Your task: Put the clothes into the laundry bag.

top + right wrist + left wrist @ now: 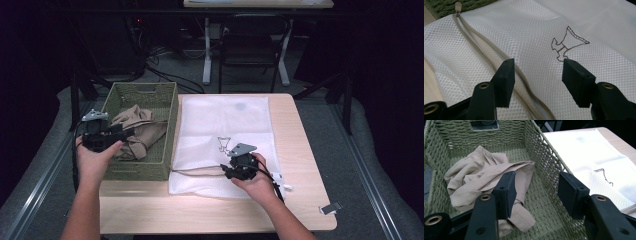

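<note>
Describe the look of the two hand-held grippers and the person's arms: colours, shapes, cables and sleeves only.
Both the left gripper and the right gripper are black, blocky tools, each topped by a grey three-cornered plate. Their jaws are flat, black rectangular pads on black arms with brass-coloured rivets. A black cable trails from each gripper. The person's forearms are bare, with no sleeves in view.

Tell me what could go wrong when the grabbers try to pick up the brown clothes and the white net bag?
The left gripper hangs open over the crumpled beige garment in the green woven basket. Its jaws could snag the basket's weave, or pinch only a fold, leaving the rest to drag.

The right gripper is open above the white mesh bag, beside its zipper. It might catch both mesh layers, keeping the bag shut.
</note>
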Available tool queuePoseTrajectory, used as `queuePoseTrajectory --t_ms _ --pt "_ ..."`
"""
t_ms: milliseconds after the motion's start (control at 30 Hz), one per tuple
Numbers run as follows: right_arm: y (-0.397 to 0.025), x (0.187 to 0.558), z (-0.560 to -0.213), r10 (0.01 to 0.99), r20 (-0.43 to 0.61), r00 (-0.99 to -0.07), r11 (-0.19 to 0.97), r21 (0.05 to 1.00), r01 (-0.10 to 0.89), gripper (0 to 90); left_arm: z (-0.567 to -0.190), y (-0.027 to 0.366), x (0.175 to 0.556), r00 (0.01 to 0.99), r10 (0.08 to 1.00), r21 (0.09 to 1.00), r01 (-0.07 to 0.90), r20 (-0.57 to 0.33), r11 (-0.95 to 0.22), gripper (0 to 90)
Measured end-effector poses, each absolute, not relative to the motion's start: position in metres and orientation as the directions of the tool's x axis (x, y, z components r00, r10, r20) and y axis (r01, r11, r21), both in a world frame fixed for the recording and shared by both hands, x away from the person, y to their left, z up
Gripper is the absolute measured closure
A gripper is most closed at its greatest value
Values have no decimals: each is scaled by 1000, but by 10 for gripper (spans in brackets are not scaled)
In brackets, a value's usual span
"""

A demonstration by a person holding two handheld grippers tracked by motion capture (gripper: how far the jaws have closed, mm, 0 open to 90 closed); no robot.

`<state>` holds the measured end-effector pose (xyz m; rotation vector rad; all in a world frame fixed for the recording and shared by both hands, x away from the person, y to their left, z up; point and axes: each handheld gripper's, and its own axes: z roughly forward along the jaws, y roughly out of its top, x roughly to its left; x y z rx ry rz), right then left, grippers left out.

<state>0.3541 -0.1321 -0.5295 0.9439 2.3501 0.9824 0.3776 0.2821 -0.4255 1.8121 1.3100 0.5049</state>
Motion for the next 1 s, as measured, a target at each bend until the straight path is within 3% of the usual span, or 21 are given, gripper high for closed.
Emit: queuePoseTrajectory --t_ms 1000 --pt "-110 357 -554 678 -196 -708 625 661 416 525 -427 286 378 371 916 801 589 -154 -104 486"
